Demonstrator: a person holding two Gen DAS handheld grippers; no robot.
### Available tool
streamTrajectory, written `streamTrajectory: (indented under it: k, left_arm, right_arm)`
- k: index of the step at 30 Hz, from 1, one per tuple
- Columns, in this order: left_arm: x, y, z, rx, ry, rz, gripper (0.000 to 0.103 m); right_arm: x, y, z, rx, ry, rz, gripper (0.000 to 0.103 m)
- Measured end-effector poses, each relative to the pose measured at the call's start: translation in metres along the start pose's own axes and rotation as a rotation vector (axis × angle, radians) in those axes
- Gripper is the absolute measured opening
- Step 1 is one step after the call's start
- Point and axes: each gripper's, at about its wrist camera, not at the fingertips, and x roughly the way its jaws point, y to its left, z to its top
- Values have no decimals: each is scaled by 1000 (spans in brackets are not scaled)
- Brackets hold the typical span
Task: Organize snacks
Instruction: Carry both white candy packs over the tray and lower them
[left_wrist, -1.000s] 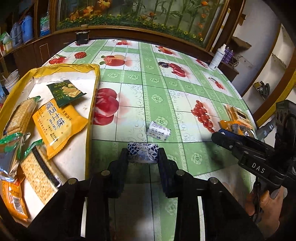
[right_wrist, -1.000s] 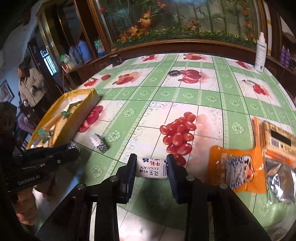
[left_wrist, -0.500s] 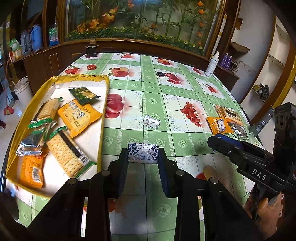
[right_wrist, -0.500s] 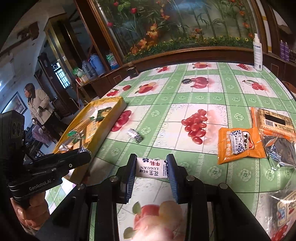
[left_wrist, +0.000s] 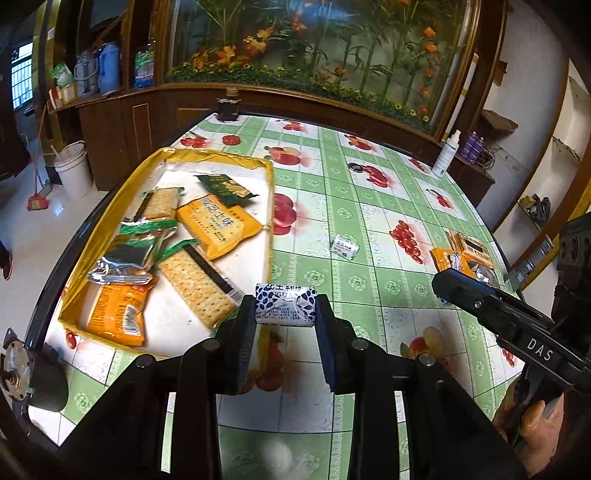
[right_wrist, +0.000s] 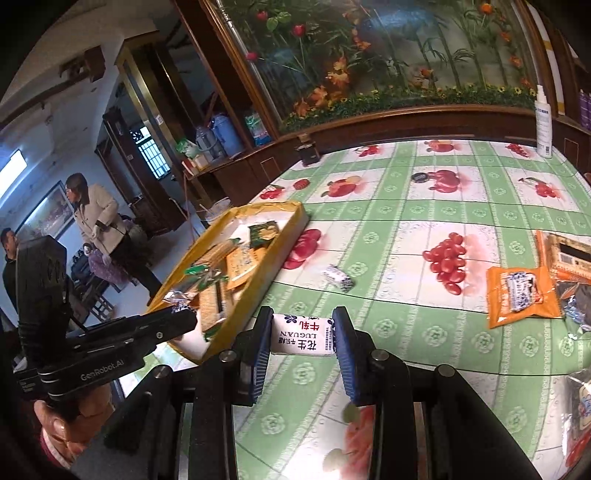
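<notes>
My left gripper (left_wrist: 285, 306) is shut on a small white and blue wrapped candy (left_wrist: 286, 304), held above the table beside the near right corner of the yellow tray (left_wrist: 110, 195). The tray holds several cracker and snack packets (left_wrist: 216, 223). My right gripper (right_wrist: 302, 334) is shut on a like white candy (right_wrist: 302, 335), held above the table just right of the tray (right_wrist: 284, 236). A third small candy (left_wrist: 344, 247) lies on the tablecloth; it also shows in the right wrist view (right_wrist: 338, 276). Each gripper shows in the other's view: the right (left_wrist: 441, 286), the left (right_wrist: 186, 317).
An orange snack packet (right_wrist: 519, 295) and other packets (right_wrist: 565, 258) lie at the table's right side. A white spray bottle (left_wrist: 447, 153) and a dark jar (left_wrist: 227, 107) stand at the far edge. Two people (right_wrist: 99, 229) stand beyond the table's left.
Both grippers have risen and drawn back with their candies, so more of the table and tray shows. The left gripper has shifted toward the tray's near corner.
</notes>
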Motion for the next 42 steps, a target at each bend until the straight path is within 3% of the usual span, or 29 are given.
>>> streamTrajectory:
  k: [9,24,42]
  left_arm:
    - [-11,21,-1,-46,-22,10,29]
    - [-8,51,-6,-102,-6,47,29]
    - [-8,56,-7,-106,-1,50,29]
  right_arm:
    - [5,11,-2,27,17,65,33]
    - [19,29,-4,-2,46,76,33]
    - [27,36,-6,-13,66,82,34]
